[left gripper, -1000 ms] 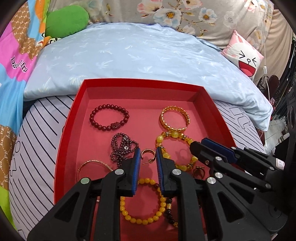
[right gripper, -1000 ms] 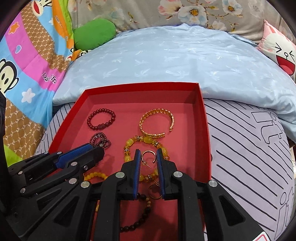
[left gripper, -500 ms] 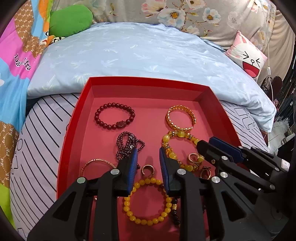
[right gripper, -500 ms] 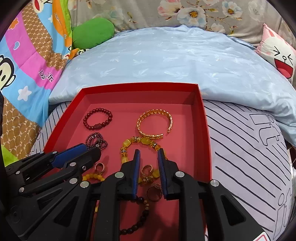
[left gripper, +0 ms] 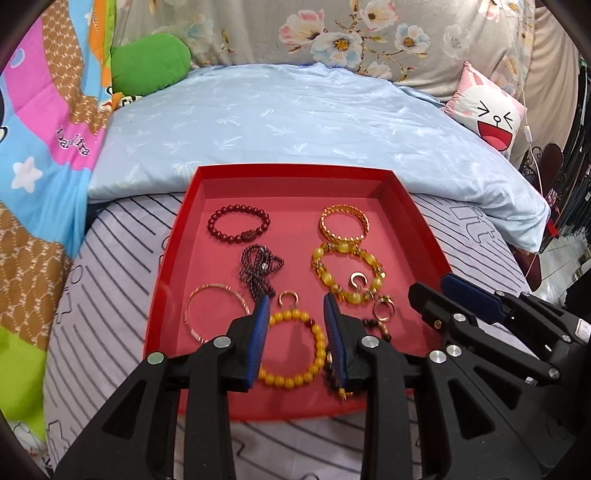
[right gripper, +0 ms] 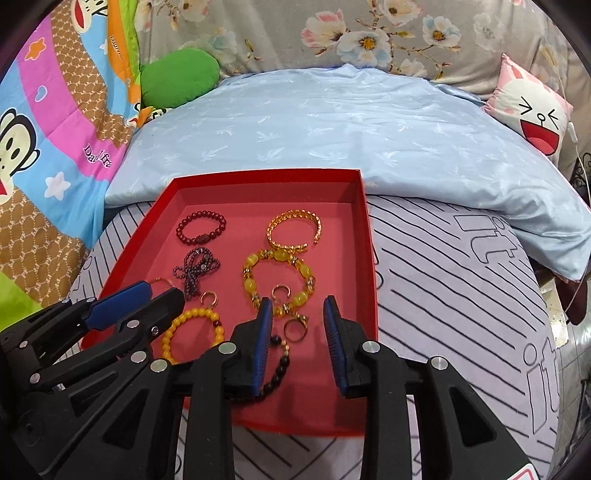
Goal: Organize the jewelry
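a home bedroom. a bed (right gripper: pixel 461 295) with a striped sheet carries a pale blue quilt (right gripper: pixel 332 140), a cartoon monkey blanket (right gripper: pixel 44 140), a green cushion (right gripper: pixel 177 77) and a pink bunny pillow (right gripper: pixel 532 114). a flowered cloth (right gripper: pixel 369 33) hangs behind. a red tray (right gripper: pixel 369 258) of jewelry lies on the sheet, and a white charger cord (left gripper: pixel 530 122) dangles at the right.

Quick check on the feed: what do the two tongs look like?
Both match: the left tongs and right tongs have matte black angular plastic frames with triangular cutouts, round silver bolt heads, and ribbed blue pads lining each finger. No cables or sleeves visible.
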`<state>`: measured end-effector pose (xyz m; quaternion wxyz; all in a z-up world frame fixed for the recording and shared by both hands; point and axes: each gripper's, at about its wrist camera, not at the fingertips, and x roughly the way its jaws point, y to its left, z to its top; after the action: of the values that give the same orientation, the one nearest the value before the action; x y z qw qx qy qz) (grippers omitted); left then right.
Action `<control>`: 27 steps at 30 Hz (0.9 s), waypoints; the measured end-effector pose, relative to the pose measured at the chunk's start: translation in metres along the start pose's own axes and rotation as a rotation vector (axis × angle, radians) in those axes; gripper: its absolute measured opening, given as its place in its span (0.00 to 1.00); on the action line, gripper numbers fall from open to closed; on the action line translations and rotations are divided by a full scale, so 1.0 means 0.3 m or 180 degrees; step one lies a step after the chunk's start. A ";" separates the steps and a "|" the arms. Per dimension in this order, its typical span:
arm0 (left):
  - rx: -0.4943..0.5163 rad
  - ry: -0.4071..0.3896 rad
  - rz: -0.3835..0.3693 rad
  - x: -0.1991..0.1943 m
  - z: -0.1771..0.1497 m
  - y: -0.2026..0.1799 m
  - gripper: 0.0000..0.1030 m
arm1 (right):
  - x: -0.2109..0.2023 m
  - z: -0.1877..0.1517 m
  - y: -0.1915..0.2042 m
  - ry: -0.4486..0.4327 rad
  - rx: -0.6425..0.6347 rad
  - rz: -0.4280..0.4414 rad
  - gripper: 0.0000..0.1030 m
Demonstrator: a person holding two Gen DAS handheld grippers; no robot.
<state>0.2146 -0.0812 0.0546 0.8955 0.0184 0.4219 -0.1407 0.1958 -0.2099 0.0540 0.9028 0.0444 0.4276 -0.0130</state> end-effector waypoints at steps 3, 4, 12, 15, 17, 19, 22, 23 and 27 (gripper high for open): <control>0.0012 -0.0036 0.0071 -0.036 -0.029 -0.008 0.35 | -0.032 -0.032 -0.007 -0.0007 0.0028 -0.0011 0.28; 0.0013 -0.0045 0.0091 -0.050 -0.042 -0.009 0.37 | -0.038 -0.038 -0.007 -0.0004 0.0035 -0.0012 0.28; -0.0053 -0.0089 0.0249 -0.112 -0.119 -0.007 0.51 | -0.099 -0.119 -0.015 -0.0076 0.0035 -0.0151 0.40; -0.0050 -0.0106 0.0308 -0.129 -0.141 -0.011 0.54 | -0.110 -0.137 -0.020 -0.0083 0.0046 -0.0157 0.43; -0.0057 -0.0108 0.0328 -0.137 -0.152 -0.011 0.57 | -0.116 -0.147 -0.023 -0.0090 0.0051 -0.0175 0.46; -0.0071 -0.0124 0.0366 -0.145 -0.161 -0.009 0.61 | -0.125 -0.158 -0.030 -0.0119 0.0068 -0.0220 0.50; -0.0078 -0.0152 0.0428 -0.155 -0.173 -0.003 0.69 | -0.129 -0.173 -0.045 -0.0115 0.0115 -0.0255 0.58; -0.0090 -0.0153 0.0439 -0.158 -0.177 0.001 0.74 | -0.130 -0.177 -0.053 -0.0112 0.0144 -0.0257 0.61; -0.0126 -0.0154 0.0469 -0.165 -0.193 0.013 0.85 | -0.128 -0.196 -0.082 -0.0093 0.0233 -0.0261 0.69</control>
<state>0.1423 -0.0570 0.0548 0.9135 0.0283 0.4003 -0.0665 0.1247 -0.2294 0.0449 0.9054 0.0596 0.4150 -0.0663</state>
